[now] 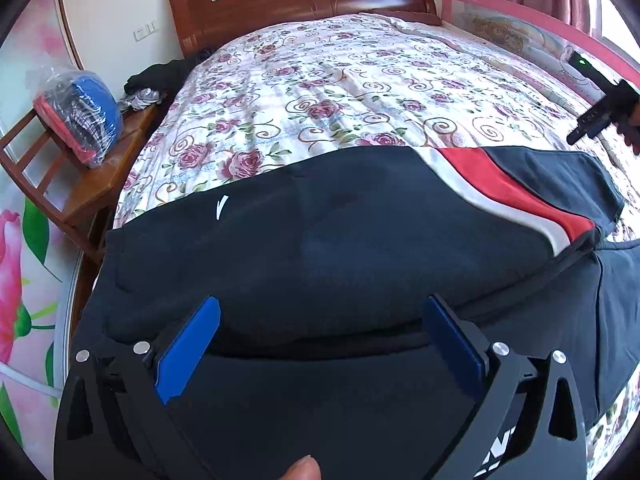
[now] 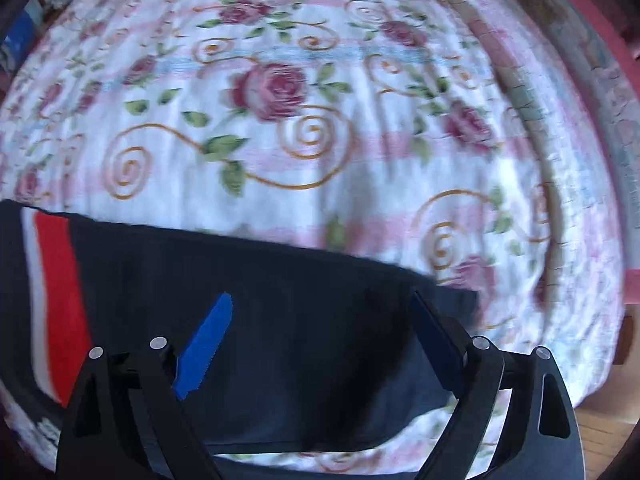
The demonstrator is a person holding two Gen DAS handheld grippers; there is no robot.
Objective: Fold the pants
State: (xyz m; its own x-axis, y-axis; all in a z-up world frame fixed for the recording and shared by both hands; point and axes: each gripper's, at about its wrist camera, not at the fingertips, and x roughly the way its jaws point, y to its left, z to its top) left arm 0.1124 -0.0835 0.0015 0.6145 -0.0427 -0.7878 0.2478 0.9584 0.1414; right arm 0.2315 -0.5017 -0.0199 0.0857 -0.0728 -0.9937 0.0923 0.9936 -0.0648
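Dark navy pants (image 1: 328, 240) with a red and white side stripe (image 1: 516, 196) lie across the near part of the bed, with one layer folded over another. My left gripper (image 1: 320, 316) is open just above the pants' near fold, blue pads wide apart. My right gripper (image 2: 320, 312) is open over the pants' leg end (image 2: 280, 320), holding nothing; that view is motion-blurred. The right gripper also shows in the left wrist view (image 1: 596, 120) at the far right, above the bed.
The floral bedspread (image 1: 340, 92) covers the bed beyond the pants. A wooden headboard (image 1: 288, 4) stands at the back, a pink bed rail (image 1: 532, 36) on the right. A wooden chair (image 1: 80, 184) with bagged clothes (image 1: 80, 116) stands left.
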